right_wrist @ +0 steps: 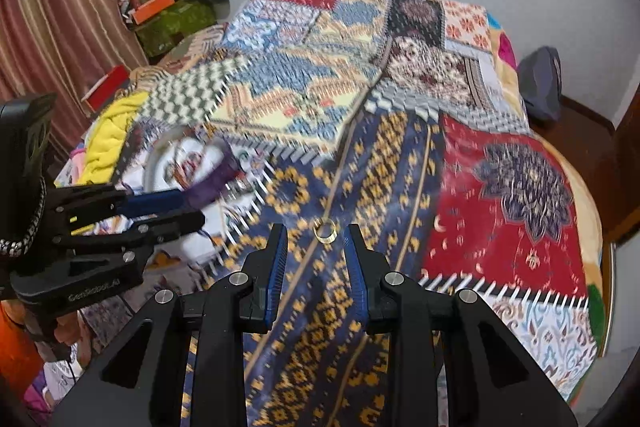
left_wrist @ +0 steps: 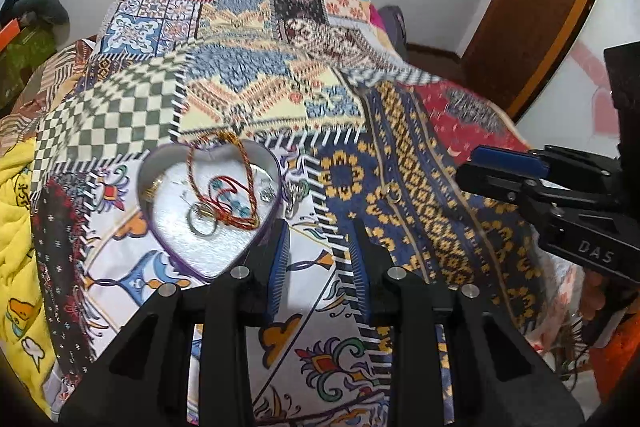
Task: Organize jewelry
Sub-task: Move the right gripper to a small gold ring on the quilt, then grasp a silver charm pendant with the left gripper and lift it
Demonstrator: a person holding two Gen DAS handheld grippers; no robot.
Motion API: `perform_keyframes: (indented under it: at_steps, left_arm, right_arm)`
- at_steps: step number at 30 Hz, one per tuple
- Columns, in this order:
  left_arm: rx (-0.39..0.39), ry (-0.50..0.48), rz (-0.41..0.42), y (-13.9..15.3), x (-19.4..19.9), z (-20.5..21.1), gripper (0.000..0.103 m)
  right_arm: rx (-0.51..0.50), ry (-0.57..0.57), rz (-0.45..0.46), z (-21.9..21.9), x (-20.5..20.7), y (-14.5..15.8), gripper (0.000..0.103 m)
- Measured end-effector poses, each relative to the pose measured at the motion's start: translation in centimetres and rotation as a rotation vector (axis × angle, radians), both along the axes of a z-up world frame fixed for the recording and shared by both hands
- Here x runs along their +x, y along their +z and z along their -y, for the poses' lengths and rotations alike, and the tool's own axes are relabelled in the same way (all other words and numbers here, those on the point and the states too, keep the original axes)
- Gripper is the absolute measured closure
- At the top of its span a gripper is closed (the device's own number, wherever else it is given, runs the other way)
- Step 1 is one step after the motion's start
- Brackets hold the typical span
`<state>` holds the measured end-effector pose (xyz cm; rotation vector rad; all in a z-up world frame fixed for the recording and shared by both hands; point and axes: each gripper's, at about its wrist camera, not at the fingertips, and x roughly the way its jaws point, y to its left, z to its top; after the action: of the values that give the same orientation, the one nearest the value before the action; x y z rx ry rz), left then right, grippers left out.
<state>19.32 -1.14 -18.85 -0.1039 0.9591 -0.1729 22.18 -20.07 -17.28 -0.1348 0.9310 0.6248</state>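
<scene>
Hovering with both claws parted and empty, our right gripper (right_wrist: 316, 247) frames a gold ring (right_wrist: 325, 229) on the patchwork quilt (right_wrist: 500, 227); our left gripper (left_wrist: 318, 247) nears the heart-shaped tin (left_wrist: 160, 163) of cords and rings.

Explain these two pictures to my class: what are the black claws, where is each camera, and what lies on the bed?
There is no robot here. A person holds a hand tool in each hand, each ending in a two-fingered claw with a camera looking along its fingers. One picture comes from the left claw, the other from the right claw; each also shows the other claw at its edge. Both are open and hold nothing.

Below is a patchwork quilt on a bed. On it sits a heart-shaped tin holding a ring, cords and other small pieces; more silvery bits lie just outside it. A gold ring lies on the blue-and-yellow patch, ahead of the right claw's open fingers, perhaps the next piece to go in.
</scene>
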Motion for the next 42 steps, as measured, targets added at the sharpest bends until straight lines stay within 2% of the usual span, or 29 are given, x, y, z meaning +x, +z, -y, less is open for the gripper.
perform_keyframes:
  at_steps: [4,10,15,21,30,35,38,42]
  left_arm:
    - [0.065,0.012,-0.025,-1.8,0.6,0.5,0.074]
    - [0.04,0.029,-0.052,-3.3,1.5,0.0,0.074]
    - [0.067,0.039,-0.05,-3.9,2.5,0.1,0.074]
    - [0.059,0.039,-0.05,-4.1,3.8,-0.2,0.074]
    - [0.101,0.004,-0.026,-4.5,4.9,0.8,0.075]
    - [0.123,-0.017,-0.015,-4.8,5.1,0.9,0.089]
    - [0.104,-0.022,-0.016,-4.8,5.2,0.7,0.089]
    - [0.107,-0.025,-0.015,-4.7,5.1,0.8,0.089]
  right_arm:
    - [-0.009,0.002,-0.029,0.2,0.2,-1.3,0.077]
    - [-0.023,0.019,-0.048,-0.4,1.0,-2.6,0.077]
    - [-0.033,0.037,-0.059,-1.2,1.6,-3.3,0.077]
    - [-0.041,0.047,-0.088,-1.8,2.4,-4.1,0.077]
    - [-0.015,0.05,-0.137,-2.1,3.5,-5.1,0.077]
    - [-0.052,0.061,-0.103,-2.7,3.2,-5.1,0.077]
    - [-0.05,0.06,-0.103,-2.8,3.4,-5.2,0.077]
    - [-0.066,0.047,-0.087,-2.8,3.3,-5.2,0.088]
